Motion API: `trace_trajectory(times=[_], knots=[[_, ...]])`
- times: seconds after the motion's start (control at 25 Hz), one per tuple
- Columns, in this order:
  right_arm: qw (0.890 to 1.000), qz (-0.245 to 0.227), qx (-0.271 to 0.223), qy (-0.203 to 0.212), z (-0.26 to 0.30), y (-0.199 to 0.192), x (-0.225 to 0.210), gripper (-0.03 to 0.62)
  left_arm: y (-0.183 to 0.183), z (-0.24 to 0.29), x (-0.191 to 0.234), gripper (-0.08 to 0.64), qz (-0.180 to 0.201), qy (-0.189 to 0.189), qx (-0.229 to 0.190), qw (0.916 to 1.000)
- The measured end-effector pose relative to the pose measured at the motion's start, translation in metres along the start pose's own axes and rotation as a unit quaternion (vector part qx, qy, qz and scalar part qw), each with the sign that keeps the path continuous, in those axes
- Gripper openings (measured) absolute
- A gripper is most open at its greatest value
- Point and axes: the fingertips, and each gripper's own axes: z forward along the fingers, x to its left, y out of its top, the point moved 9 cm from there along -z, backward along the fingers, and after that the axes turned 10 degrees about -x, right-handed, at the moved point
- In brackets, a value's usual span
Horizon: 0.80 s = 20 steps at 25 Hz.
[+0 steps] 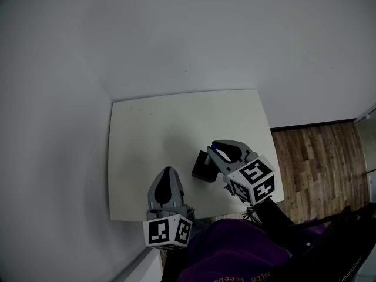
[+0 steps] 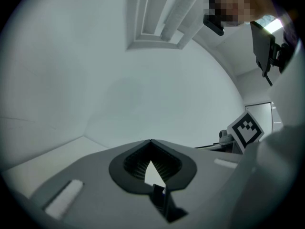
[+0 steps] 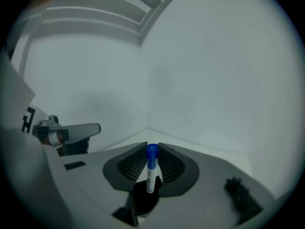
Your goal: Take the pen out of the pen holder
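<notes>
- The pen (image 3: 151,173) stands upright between the jaws of your right gripper (image 3: 152,149). Its blue cap sits up at the jaw tips and its white barrel runs down from there.
- Those jaws are closed onto the pen, one pad on each side of it.
- The pen holder (image 1: 204,167), a small black block, sits directly under that gripper's tips. The pen's lower end is at the holder's mouth, and you cannot tell from these views whether it is clear of it.
- Nothing else crowds the pen. Ahead of the right gripper's jaws is only bare table (image 1: 153,134), running to the corner where two plain grey walls (image 1: 176,34) meet.
- Your left gripper (image 2: 150,142) is to the left of the right one and nearer to you. It hangs over the table's near edge, apart from the holder.
- Its jaw tips are together with nothing between them. Only a sliver of tabletop shows through the gap behind the tips.
- To the right of the right gripper, past the table's edge, is wooden floor (image 1: 317,157).
- Your purple sleeve (image 1: 235,254) lies behind both grippers.
</notes>
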Motion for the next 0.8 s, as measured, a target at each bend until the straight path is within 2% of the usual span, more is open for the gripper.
trace_trajectory(times=[0.24,0.48,0.8], knots=[[0.999,0.017,-0.034,-0.007,-0.02,0.014,-0.011,0.075,0.01,-0.001,-0.023,0.005,0.021,-0.009,-0.011,0.9997],[0.996,0.021,-0.089,0.0,-0.036,0.026,-0.009,0.075,0.015,-0.007,-0.036,0.005,0.048,-0.02,-0.014,0.9985],[0.993,0.008,-0.12,0.006,-0.047,0.036,-0.006,0.075,0.018,-0.008,-0.043,0.005,0.049,-0.037,-0.02,0.9979]])
